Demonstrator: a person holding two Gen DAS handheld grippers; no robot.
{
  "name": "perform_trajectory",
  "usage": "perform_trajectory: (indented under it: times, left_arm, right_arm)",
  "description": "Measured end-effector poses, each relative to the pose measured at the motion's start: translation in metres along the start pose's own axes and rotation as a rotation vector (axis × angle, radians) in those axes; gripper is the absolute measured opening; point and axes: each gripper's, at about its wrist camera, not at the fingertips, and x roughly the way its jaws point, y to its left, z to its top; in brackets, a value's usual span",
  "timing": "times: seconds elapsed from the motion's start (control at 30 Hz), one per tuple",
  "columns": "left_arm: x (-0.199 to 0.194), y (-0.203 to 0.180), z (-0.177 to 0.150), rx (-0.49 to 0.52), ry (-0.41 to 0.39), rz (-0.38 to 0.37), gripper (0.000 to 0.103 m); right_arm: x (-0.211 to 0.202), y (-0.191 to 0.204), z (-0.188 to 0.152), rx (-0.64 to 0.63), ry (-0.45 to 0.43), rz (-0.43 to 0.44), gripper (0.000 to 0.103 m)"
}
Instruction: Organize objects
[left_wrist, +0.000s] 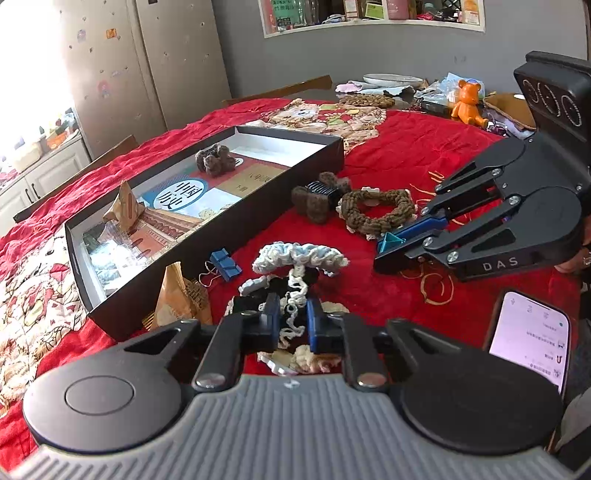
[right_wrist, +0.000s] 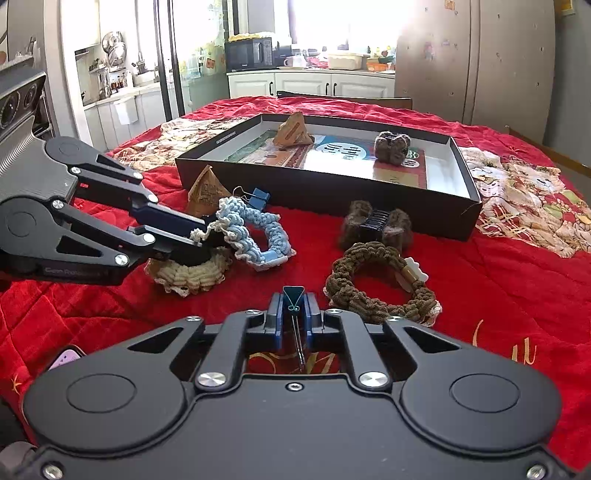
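Note:
My left gripper (left_wrist: 293, 318) is shut on a light blue and white crocheted scrunchie (left_wrist: 300, 257), held just above a cream scrunchie (right_wrist: 188, 275); the blue one also shows in the right wrist view (right_wrist: 255, 230). My right gripper (right_wrist: 293, 312) is shut on a teal binder clip (right_wrist: 293, 295), seen also in the left wrist view (left_wrist: 390, 242). A black box (left_wrist: 280, 192) holds a book (left_wrist: 184, 199), a brown fuzzy clip (left_wrist: 216, 159) and a paper-wrapped dumpling (left_wrist: 123, 206).
On the red cloth lie a brown scrunchie (right_wrist: 380, 291), a brown fuzzy hair claw (right_wrist: 376, 223), a blue binder clip (left_wrist: 225, 264) and another wrapped dumpling (left_wrist: 181, 295). A phone (left_wrist: 528, 332) lies at the right. An orange bear figure (left_wrist: 468, 103) and clutter stand at the far edge.

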Motion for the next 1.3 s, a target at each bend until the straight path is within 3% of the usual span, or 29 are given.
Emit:
perform_trajectory:
  times: [0.3, 0.8, 1.3]
  left_arm:
    - [-0.007, 0.01, 0.005, -0.067, -0.022, -0.024, 0.011]
    - [-0.041, 0.025, 0.026, -0.153, -0.142, -0.035, 0.01]
    - [-0.041, 0.053, 0.067, -0.209, -0.258, 0.053, 0.01]
  right_arm:
    - [-0.007, 0.001, 0.005, -0.007, -0.02, 0.001, 0.011]
    - [-0.025, -0.004, 0.025, -0.006, -0.099, -0.009, 0.011]
    - [-0.026, -0.032, 0.082, -0.021, -0.271, -0.097, 0.011]
